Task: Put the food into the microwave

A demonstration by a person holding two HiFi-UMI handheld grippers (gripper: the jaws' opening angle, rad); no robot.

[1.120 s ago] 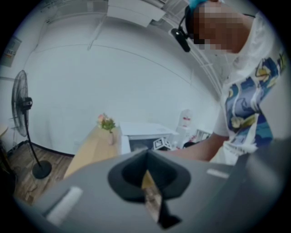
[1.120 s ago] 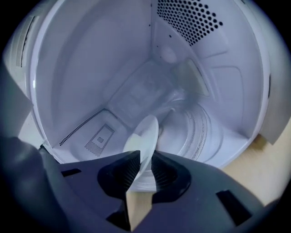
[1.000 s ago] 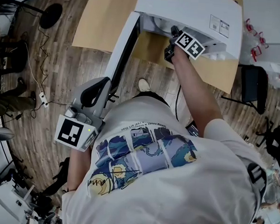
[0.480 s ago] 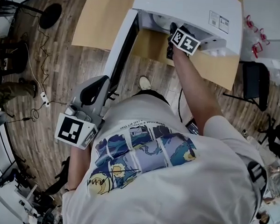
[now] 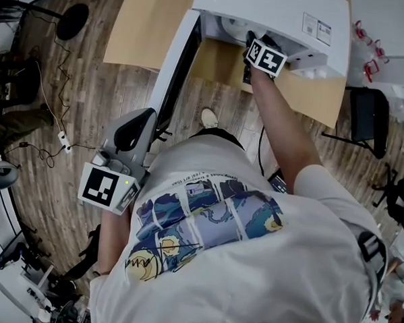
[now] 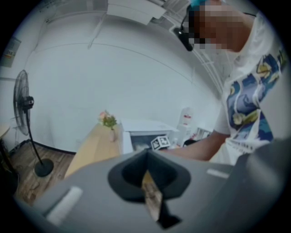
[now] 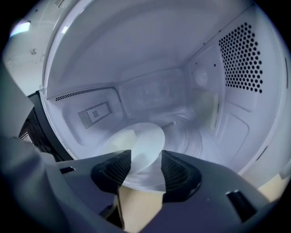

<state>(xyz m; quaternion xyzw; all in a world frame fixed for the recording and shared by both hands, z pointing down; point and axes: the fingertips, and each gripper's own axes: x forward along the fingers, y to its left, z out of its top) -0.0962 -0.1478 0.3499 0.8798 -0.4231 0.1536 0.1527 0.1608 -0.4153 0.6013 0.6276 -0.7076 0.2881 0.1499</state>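
The white microwave (image 5: 277,13) stands on a tan table (image 5: 145,26) with its door (image 5: 176,68) swung open to the left. My right gripper (image 5: 249,40) reaches into the opening. Inside the cavity, a white plate (image 7: 145,136) with a pale piece of food (image 7: 119,139) rests on the turntable. The jaws of my right gripper (image 7: 144,172) are opening; the plate's near rim lies between them and the pads do not press on it. My left gripper (image 5: 142,124) hangs low by the person's hip, well short of the door. Its jaws are shut on nothing (image 6: 146,157).
A small vase of flowers (image 6: 109,123) stands on the table left of the microwave (image 6: 145,134). A standing fan (image 6: 25,118) is on the wooden floor at the left, with cables near it. A dark chair (image 5: 366,125) is at the right.
The marker cube on my right gripper has rolled at the microwave opening while the hand stayed in place. The left gripper has not moved.
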